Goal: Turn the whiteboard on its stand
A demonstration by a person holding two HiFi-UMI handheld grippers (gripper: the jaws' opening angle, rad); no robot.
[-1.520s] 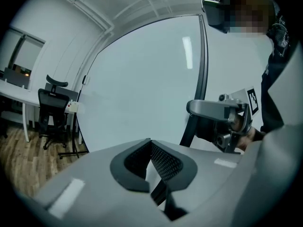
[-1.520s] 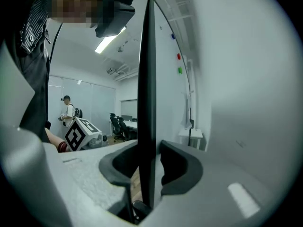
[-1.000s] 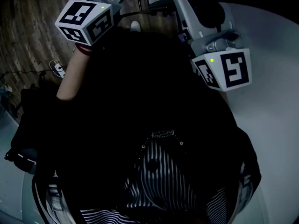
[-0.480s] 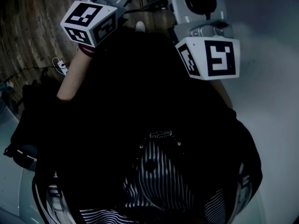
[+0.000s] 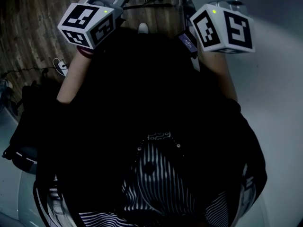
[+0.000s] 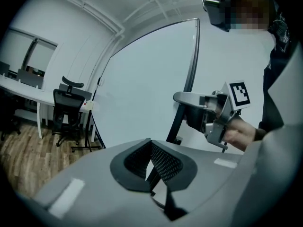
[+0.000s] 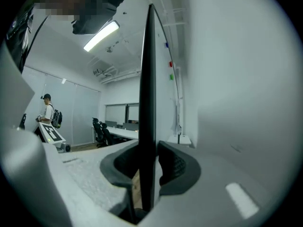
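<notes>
Between the two right gripper [image 7: 148, 167] jaws sits one whiteboard [image 7: 147, 89] edge.

At the left of the left gripper view, a black high-backed office chair [image 6: 65, 107] is set on a brown wood-plank floor [image 6: 19, 150] beside a long white desk [image 6: 21, 88]. A bright ceiling light strip [image 7: 101, 36] is seen upper left in the right gripper view.

No word, number or brand name can be read. The only signs are black-and-white square marker patterns. One is on the marker cube [image 5: 87, 23] of the left gripper [image 6: 150, 143], at the upper left of the head view. The other marker cube [image 5: 222, 28], on the right gripper [image 7: 147, 148], is at the upper right. Pale print [image 5: 158, 136] on the person's dark top, lower centre, is too blurred to read.
</notes>
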